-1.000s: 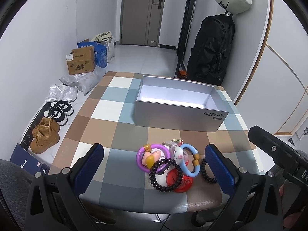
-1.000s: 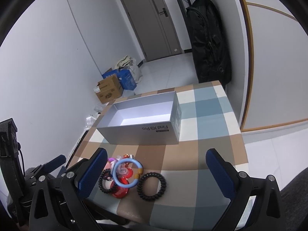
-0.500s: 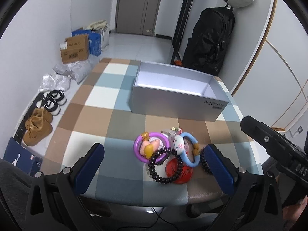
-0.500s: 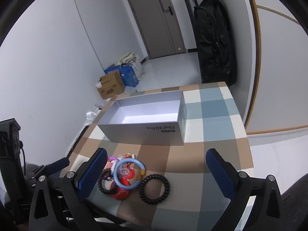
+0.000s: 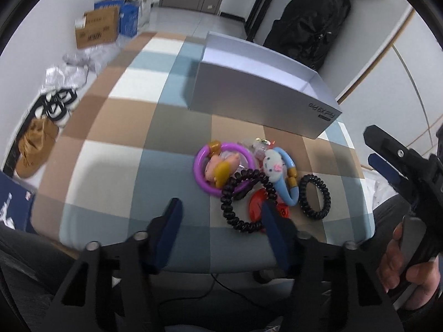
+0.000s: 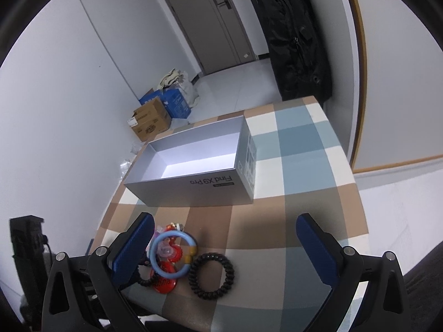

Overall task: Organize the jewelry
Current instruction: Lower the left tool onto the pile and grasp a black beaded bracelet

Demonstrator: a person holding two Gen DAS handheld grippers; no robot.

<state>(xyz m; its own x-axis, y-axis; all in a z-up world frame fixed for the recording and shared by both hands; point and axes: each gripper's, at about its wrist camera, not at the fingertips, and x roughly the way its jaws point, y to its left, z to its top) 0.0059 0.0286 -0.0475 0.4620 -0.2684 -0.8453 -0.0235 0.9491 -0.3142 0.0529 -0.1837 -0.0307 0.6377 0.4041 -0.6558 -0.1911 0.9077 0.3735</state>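
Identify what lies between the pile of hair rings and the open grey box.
Only bare checked tablecloth separates the pile of hair rings from the open grey box, shown clearly in the right wrist view.

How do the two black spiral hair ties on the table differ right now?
One black spiral tie lies apart at the pile's edge, flat on the cloth; the other black spiral tie is tangled into the pile, overlapping the purple ring and the red disc. The tangled one spreads into a wider, uneven loop; the separate one stays compact and round. Both are black coils.
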